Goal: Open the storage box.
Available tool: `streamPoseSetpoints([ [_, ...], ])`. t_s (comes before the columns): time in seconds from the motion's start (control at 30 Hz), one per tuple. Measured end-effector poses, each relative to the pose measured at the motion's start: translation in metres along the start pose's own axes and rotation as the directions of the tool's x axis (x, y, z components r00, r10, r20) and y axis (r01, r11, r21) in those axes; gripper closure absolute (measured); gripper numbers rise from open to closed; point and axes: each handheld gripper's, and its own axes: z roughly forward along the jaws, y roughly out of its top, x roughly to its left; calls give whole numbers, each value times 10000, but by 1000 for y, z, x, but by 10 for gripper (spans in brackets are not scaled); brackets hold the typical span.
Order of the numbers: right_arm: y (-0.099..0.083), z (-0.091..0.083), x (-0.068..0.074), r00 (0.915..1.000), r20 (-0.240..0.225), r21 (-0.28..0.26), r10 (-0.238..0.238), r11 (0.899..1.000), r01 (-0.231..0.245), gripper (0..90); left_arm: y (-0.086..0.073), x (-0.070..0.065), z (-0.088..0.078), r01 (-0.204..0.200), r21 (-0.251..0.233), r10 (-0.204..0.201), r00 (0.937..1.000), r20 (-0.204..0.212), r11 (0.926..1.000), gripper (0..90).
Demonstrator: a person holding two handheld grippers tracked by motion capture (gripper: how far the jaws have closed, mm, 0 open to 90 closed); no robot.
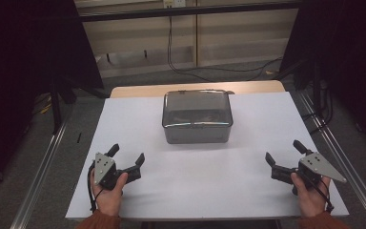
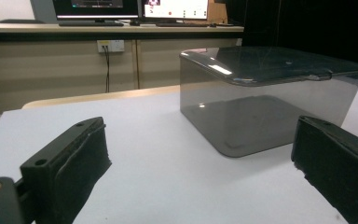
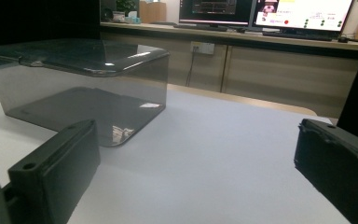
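A smoky see-through plastic box [image 1: 197, 116] with its lid on stands in the middle of the white table top [image 1: 248, 181]. My left gripper [image 1: 127, 153] rests low at the front left, held by a hand, its jaws wide apart with nothing between them. At the front right my right gripper [image 1: 283, 150] is held the same way, open and empty. In the left gripper view the box [image 2: 265, 98] lies ahead to the right of the gripper [image 2: 200, 163]. In the right gripper view the box [image 3: 81, 86] lies ahead to the left of the gripper [image 3: 196, 163].
Metal rails [image 1: 38, 176] run along both sides of the table. Beyond its far edge are a wooden bench [image 1: 195, 28] with a hanging cable [image 1: 171, 57], a wall socket [image 2: 110, 45], and monitors [image 3: 303, 14] on the bench top.
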Motion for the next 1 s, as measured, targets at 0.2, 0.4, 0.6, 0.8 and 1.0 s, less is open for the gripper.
streamPoseSetpoints([
  [0.2,-2,3,0,9997,-165,155,192,9997,-189,0,0,-3,1,35,29,-35,9999,127,10000,38],
  [0.4,-2,7,3,9993,-320,209,217,9996,-210,0,0,-2,1,123,15,-123,9999,58,9999,38],
  [0.6,-1,15,6,9962,-551,351,670,9973,-652,0,0,-4,-1,155,-91,-153,9998,119,9998,38],
  [0.8,-1,19,12,9955,-831,327,454,9985,-428,0,-1,-2,-1,306,35,-306,9995,15,9995,38],
  [1.0,1,23,18,9903,-1383,297,119,9995,-79,0,-2,-3,-1,265,97,-266,9996,119,9996,38],
])
